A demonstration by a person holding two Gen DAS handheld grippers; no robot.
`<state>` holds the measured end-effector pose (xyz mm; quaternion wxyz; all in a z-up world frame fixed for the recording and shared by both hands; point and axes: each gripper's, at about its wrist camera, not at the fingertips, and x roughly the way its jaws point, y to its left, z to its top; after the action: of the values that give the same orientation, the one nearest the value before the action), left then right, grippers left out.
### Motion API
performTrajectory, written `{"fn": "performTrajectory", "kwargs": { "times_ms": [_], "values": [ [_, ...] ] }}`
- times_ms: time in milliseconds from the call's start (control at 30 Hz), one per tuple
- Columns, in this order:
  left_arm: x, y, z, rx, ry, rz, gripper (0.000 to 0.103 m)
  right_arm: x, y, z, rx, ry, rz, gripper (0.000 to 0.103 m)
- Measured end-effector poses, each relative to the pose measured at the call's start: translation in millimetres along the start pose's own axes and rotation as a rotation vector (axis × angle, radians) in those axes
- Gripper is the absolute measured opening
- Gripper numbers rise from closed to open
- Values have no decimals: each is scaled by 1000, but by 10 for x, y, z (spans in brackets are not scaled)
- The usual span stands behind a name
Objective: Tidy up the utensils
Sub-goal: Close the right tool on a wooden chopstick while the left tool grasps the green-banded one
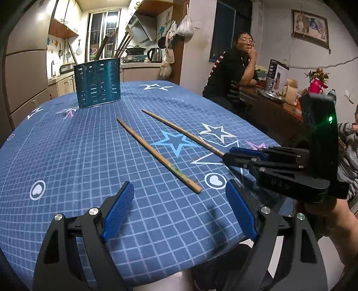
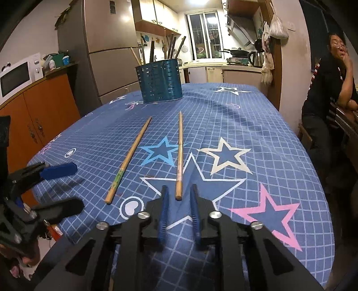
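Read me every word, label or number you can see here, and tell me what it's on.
No text here can be read.
Print on the cardboard box: too small to read.
Sticker on the fridge: blurred.
Raised letters on the right hand-held gripper: too blurred to read.

The left gripper [image 1: 179, 208] hangs wide open over the tablecloth [image 1: 67, 156]; one chopstick [image 1: 156, 154] lies just ahead between its fingers, nothing gripped.
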<state>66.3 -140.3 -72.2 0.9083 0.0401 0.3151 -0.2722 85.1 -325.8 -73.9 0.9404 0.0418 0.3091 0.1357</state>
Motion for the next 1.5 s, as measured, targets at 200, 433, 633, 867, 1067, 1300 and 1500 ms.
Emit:
{"fn": "performTrajectory", "kwargs": {
  "times_ms": [200, 433, 633, 867, 1067, 1300, 1500],
  "values": [
    [99, -124, -7, 11, -7, 11, 75, 54, 56, 11, -24, -3, 1, 15],
    [250, -214, -12, 17, 3, 25, 51, 78, 63, 20, -35, -13, -3, 15],
    [282, -233, 10, 19, -15, 56, 29, 86, 38, -1, -35, -34, -8, 11],
    [288, -275, -31, 54, -39, 99, 25, 73, 65, -42, -50, -42, -28, 10],
    [271, -260, -41, 43, -48, 112, 19, 60, 68, -71, -39, -64, -30, 8],
    [173, -134, -102, 31, -51, 112, 7, 30, 87, -107, -43, -72, -30, 8],
    [159, -124, -117, 41, -54, 106, 7, 34, 121, -105, -57, -66, -37, 9]
  ]
}}
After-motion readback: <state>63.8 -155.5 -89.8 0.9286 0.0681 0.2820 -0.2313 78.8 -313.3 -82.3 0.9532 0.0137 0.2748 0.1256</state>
